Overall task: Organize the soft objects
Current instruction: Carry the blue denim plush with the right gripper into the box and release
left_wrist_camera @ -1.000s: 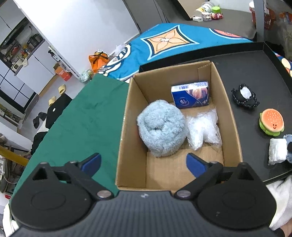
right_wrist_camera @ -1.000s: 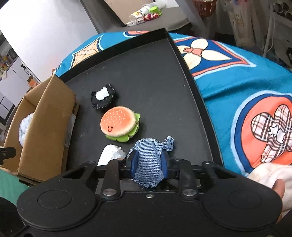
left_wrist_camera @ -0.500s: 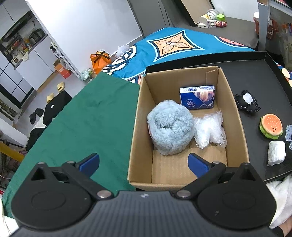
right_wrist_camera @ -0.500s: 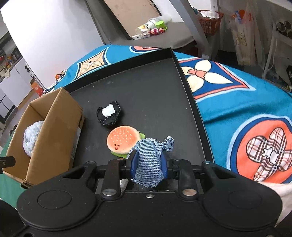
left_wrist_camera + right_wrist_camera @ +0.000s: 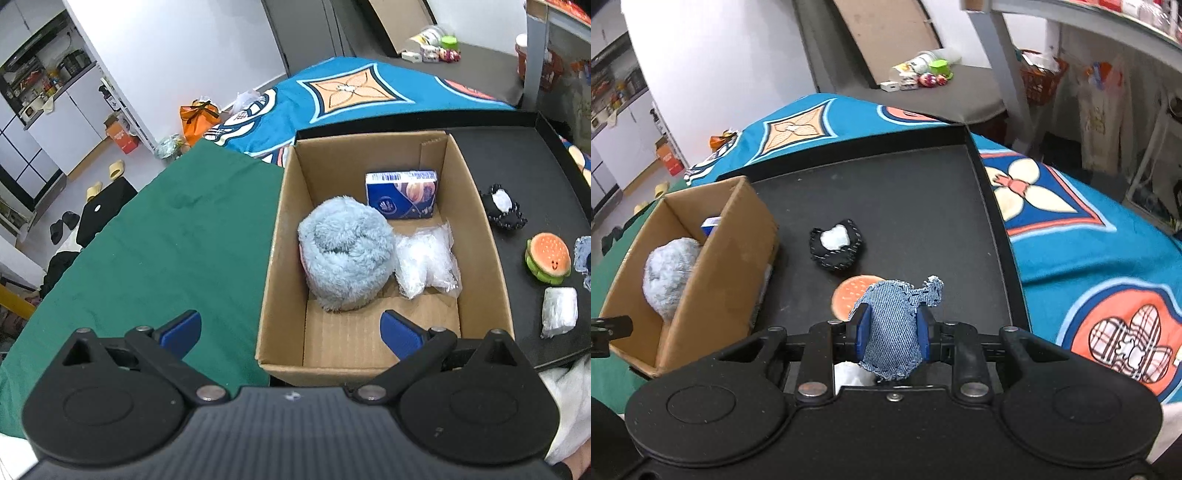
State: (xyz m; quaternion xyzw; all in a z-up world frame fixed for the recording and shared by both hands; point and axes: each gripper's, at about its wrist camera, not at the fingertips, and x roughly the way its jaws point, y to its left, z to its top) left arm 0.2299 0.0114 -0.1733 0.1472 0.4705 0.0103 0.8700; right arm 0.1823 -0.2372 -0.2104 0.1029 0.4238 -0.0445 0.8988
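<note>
Here, a small denim pouch (image 5: 892, 328) is pinched between the narrowly parted blue pads of the right gripper (image 5: 892, 328), held above a black tray (image 5: 923, 192). To its left, a cardboard box (image 5: 284, 236) is seen holding a fluffy blue plush (image 5: 347, 254), a tissue pack (image 5: 402, 194) and a clear plastic bag (image 5: 424, 262). The left gripper (image 5: 291, 326) is held wide open and empty over the box's near edge. A burger toy (image 5: 548, 256), a black pouch (image 5: 502, 206) and a white bundle (image 5: 559, 310) are left on the tray. The limp denim could be snagged on the box wall, or slip from the pads, if carried too low
</note>
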